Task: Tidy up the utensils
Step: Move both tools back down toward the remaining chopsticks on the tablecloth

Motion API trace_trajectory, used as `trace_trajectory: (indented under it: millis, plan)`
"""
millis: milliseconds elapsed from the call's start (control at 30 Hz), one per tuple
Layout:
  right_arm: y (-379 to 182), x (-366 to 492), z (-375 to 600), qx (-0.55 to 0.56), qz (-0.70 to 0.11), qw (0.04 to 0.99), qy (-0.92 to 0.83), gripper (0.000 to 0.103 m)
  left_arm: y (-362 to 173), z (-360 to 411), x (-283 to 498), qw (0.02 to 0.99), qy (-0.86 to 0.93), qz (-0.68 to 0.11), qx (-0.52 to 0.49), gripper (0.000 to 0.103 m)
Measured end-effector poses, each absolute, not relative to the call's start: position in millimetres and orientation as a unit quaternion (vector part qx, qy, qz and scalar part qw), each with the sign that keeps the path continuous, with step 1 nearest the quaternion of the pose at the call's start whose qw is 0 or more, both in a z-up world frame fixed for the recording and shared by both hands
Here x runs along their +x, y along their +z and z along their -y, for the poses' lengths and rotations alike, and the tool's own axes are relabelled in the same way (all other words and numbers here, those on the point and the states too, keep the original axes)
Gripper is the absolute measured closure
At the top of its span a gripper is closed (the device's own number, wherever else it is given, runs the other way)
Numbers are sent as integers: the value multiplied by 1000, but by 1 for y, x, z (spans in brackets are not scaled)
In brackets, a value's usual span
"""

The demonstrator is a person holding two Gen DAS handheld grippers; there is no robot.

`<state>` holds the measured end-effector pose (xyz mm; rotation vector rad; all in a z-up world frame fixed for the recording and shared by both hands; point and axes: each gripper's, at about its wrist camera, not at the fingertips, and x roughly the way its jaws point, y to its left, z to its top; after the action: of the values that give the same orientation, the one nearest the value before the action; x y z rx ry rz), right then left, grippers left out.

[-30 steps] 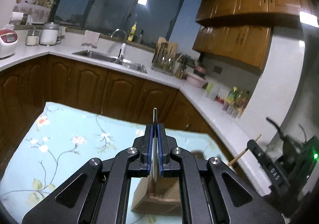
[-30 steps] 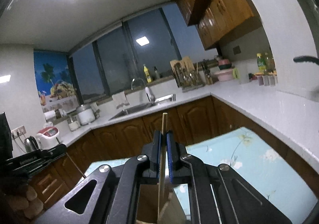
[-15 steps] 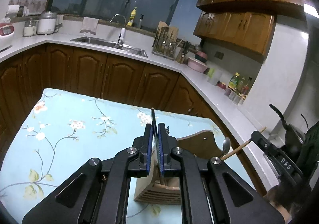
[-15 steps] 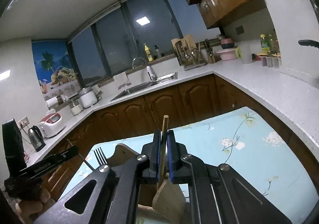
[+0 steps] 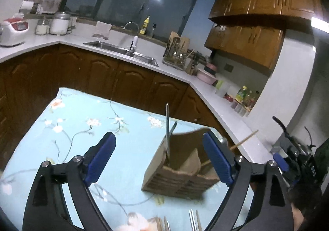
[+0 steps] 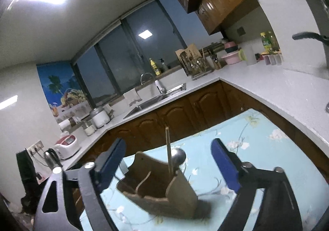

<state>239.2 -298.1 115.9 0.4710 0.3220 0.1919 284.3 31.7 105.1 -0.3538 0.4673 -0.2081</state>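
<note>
Both the left gripper and right gripper gape wide and empty above the wooden holder, where a metal utensil and chopstick stand upright, sorted by compartment.

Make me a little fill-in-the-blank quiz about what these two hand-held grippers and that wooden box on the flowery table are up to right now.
1. The left hand-held gripper has its jaws ____.
2. The thin wooden stick stands in the wooden utensil holder right beside a metal ____.
3. The holder sits on a tablecloth printed with ____.
4. The right hand-held gripper holds ____.

Missing words: open; spoon; flowers; nothing
</note>
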Motion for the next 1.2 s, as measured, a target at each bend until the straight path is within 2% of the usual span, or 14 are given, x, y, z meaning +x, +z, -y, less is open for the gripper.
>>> trace_trajectory:
  millis: [367, 667, 1200]
  plan:
    - [88, 161, 311, 225, -191, 953, 75, 8, 77, -37, 206, 950, -82, -260, -155, 12]
    - [48, 115, 311, 196, -251, 947, 42, 8, 31, -30, 165, 932, -76, -327, -137, 12]
    - [5, 124, 303, 159, -332, 929, 38, 9, -4, -16, 167, 911, -73, -387, -121, 12]
